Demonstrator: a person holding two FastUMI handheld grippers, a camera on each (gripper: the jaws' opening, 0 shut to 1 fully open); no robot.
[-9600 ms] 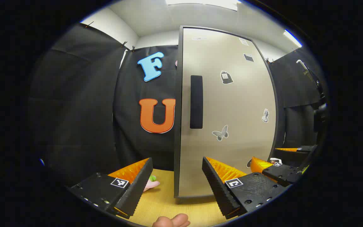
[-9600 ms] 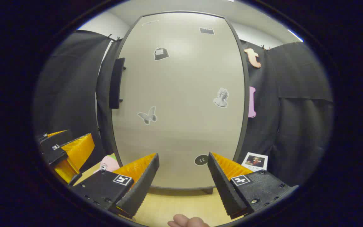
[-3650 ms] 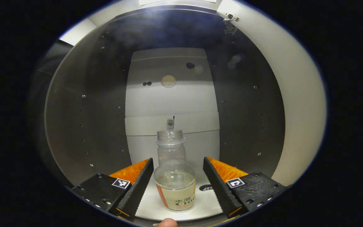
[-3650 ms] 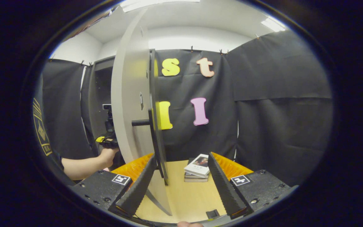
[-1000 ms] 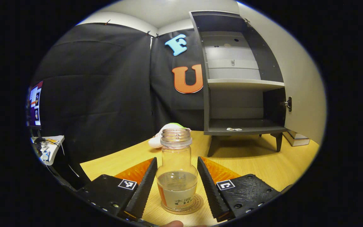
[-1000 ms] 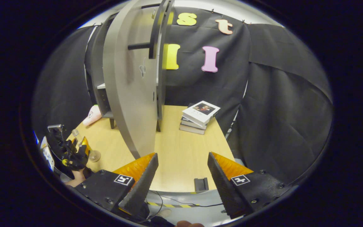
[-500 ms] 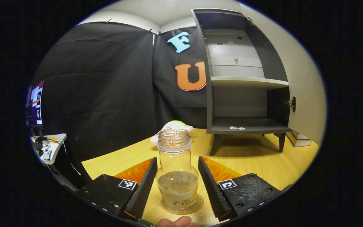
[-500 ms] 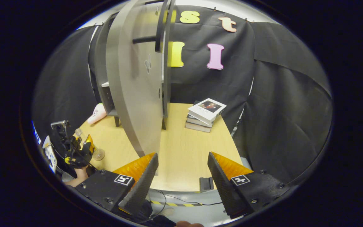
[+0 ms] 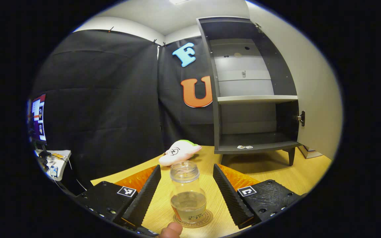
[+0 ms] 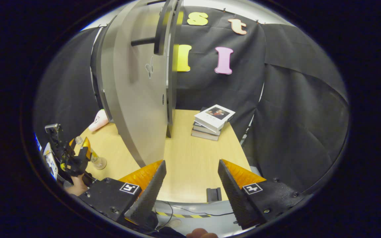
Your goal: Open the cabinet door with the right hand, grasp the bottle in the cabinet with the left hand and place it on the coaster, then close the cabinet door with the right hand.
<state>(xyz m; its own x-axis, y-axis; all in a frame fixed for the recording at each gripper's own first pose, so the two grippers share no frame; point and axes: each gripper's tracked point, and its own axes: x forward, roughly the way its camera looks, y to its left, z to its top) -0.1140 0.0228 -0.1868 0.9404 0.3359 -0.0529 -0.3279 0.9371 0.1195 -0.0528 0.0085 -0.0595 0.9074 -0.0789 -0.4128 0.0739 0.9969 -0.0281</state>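
Tall grey cabinet (image 9: 253, 96) at the table's far edge has its grey door (image 10: 137, 92) swung open, waiting to be shut. Clear glass bottle (image 9: 188, 195) sits on the round cork coaster (image 9: 193, 219) near the front edge; left gripper (image 9: 187, 195) spread wide around it, not touching, so it looks released. Right gripper (image 10: 190, 185) open, empty.

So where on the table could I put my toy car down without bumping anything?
The widest bare patch of table lies in front of the books, right of the open cabinet door. Another lies between the plush toy and the cabinet legs. It is crowded around the bottle on its coaster, between the left gripper fingers.
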